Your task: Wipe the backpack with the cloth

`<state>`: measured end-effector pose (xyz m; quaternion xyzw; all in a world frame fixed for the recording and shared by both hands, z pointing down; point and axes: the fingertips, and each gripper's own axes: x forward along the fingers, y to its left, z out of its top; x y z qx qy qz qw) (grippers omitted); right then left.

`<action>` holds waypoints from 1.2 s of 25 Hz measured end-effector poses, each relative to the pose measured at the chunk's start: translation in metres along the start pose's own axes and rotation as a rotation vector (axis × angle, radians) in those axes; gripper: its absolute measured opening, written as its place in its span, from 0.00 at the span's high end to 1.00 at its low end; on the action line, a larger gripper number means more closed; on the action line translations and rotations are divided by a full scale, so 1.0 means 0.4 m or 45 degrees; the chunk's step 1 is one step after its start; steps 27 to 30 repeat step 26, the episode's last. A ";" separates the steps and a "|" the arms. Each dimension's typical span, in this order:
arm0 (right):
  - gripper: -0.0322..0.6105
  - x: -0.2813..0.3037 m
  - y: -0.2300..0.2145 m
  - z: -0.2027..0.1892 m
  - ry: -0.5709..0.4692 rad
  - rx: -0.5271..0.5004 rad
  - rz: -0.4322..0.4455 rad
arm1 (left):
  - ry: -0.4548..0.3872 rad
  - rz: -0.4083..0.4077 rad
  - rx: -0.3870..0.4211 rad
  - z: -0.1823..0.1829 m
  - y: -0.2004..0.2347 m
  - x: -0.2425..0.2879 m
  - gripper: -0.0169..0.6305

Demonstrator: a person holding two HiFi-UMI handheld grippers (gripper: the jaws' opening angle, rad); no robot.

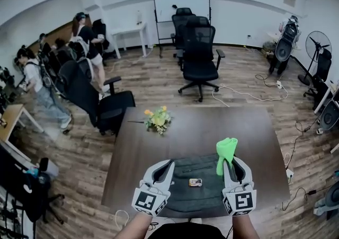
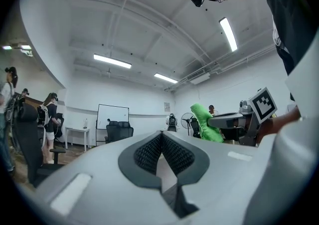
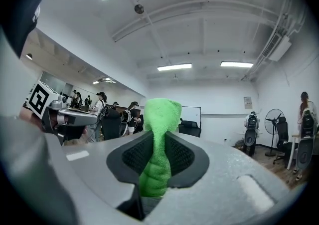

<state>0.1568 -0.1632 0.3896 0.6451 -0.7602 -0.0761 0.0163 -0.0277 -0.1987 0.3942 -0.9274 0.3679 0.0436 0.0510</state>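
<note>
The backpack point(image 1: 197, 198) lies flat on the table point(image 1: 159, 142) near the person, so the right gripper point(image 3: 159, 141) pinches the green cloth point(image 3: 160, 114) upright, ready for wiping, while the left gripper point(image 2: 162, 141) hovers with jaws pressed together on nothing.

White walls point(image 1: 249, 5) enclose a room with a wood-plank floor point(image 1: 159, 84). A whiteboard point(image 1: 180, 2) stands at the far wall, black office chairs point(image 1: 199, 55) before it, a small white table point(image 1: 128, 30) to its left. A dark brown table point(image 1: 212, 126) fills the foreground. A standing fan point(image 1: 318, 42) stands at the right, cables point(image 1: 249, 94) trail across the floor, and strip lights point(image 2: 112, 61) cross the ceiling
</note>
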 end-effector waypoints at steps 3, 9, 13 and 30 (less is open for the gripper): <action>0.84 0.000 0.013 0.010 -0.015 -0.058 -0.012 | -0.005 0.000 0.003 0.008 -0.007 -0.002 0.94; 0.84 0.005 0.028 0.006 -0.019 -0.029 0.001 | 0.005 0.011 0.014 -0.007 -0.008 -0.010 0.94; 0.84 0.005 0.038 -0.001 -0.019 -0.016 0.016 | 0.011 0.006 0.014 -0.020 -0.011 -0.008 0.94; 0.84 0.002 0.040 -0.015 -0.007 0.002 0.021 | 0.043 0.015 -0.003 -0.041 -0.018 -0.012 0.94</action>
